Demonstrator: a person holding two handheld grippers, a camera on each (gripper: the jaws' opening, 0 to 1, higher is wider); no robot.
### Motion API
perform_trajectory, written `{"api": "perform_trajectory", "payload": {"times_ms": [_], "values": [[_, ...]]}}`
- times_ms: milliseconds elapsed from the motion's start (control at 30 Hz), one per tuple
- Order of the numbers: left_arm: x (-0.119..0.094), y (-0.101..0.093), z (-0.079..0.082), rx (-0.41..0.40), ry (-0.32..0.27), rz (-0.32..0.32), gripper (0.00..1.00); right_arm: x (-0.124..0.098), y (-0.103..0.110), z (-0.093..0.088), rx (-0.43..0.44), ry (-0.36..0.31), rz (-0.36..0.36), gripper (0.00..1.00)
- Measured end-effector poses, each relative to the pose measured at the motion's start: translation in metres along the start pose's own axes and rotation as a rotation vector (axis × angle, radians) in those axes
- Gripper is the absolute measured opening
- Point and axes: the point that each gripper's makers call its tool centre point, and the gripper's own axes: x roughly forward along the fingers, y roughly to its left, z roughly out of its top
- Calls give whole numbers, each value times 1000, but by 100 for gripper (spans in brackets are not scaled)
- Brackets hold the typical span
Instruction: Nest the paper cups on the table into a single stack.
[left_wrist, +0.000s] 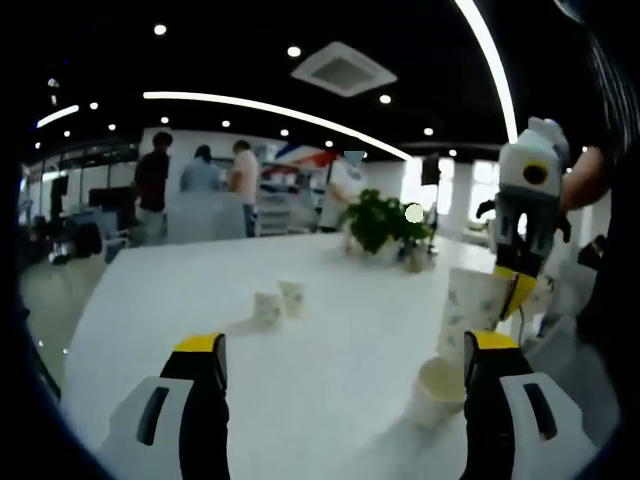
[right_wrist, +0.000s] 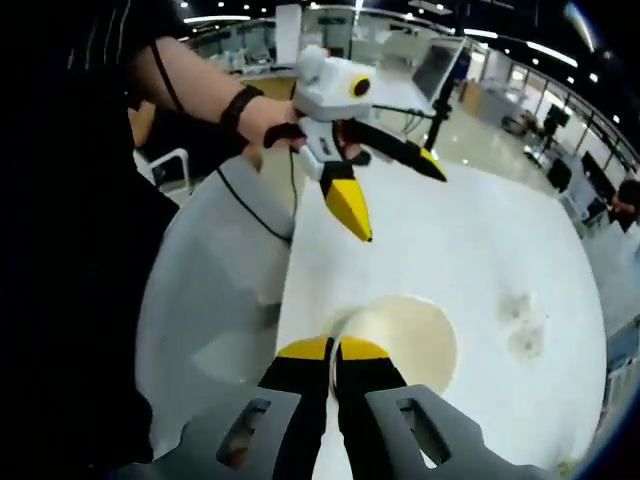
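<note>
My right gripper (left_wrist: 518, 285) hangs at the right of the left gripper view, shut on the rim of a patterned paper cup (left_wrist: 472, 310). That cup is held tilted just above a second cup (left_wrist: 436, 392) standing on the white table (left_wrist: 330, 400). Two more small cups (left_wrist: 265, 306) (left_wrist: 292, 297) stand together mid-table. My left gripper (left_wrist: 345, 350) is open, its yellow-tipped fingers wide apart with nothing between them. In the right gripper view my right gripper (right_wrist: 335, 350) pinches the rim of the held cup (right_wrist: 405, 340), whose open mouth faces the camera. Above it my left gripper (right_wrist: 400, 205) hovers open.
A potted plant (left_wrist: 380, 222) stands at the table's far side. Several people (left_wrist: 200, 180) stand behind the table. A person's arm and dark clothes (right_wrist: 100, 200) fill the left of the right gripper view. The two far cups (right_wrist: 520, 320) show faintly on the table (right_wrist: 480, 240).
</note>
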Motion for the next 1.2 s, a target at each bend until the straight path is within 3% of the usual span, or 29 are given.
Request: {"api": "perform_trajectory", "payload": {"times_ms": [167,367,667,1200], "values": [[-3,1,-2,2,3,6,96,15,0,-8,-45,63,21,0],[-4,0,-4,-4,4,8,96,23,0,-17,-13,89,44,0],[-2,-2,-9,-23,10,-4,96,32,4,-18,11,74,81,0],[1,1,-14,-26,19,-6,96,47,3,-24,7,78,86,0]]}}
